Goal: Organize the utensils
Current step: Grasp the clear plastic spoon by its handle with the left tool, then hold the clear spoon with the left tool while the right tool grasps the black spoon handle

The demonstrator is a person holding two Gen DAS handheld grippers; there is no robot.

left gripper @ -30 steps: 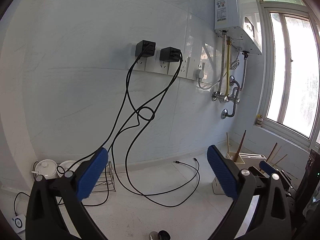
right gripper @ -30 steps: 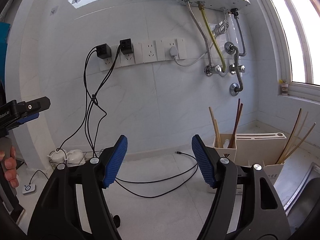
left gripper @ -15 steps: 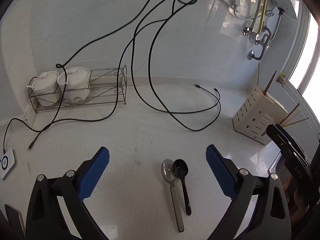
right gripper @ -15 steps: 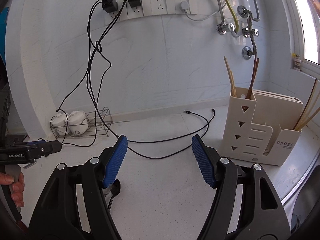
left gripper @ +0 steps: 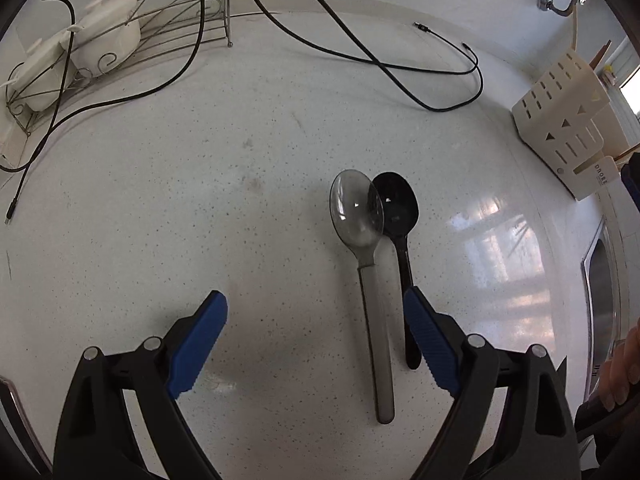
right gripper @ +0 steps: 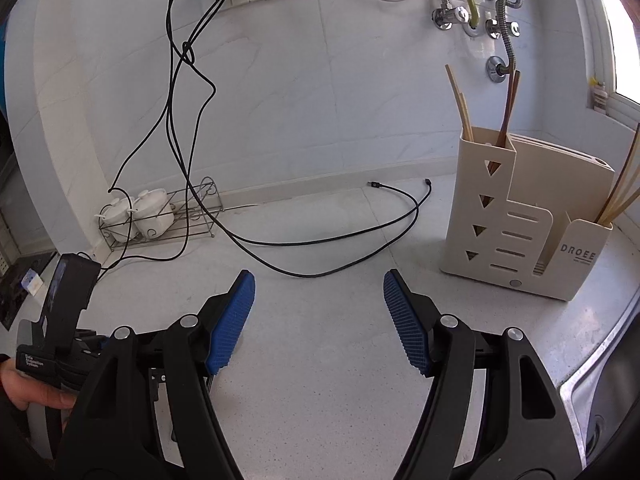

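Left tongs released, pointing down over desk, steel spoon handle between jaws, black spoon touching it, right tongs released, utensil holder at far right edge.

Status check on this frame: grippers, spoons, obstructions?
Left gripper open over counter, right gripper open, both empty. Silver metal spoon and black plastic spoon lie side by side, untouched. Loose black cable beyond, clear.

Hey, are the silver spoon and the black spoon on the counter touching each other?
Touching. In the left wrist view the silver spoon bowl overlaps the edge of the black spoon bowl, with no counter showing between them.
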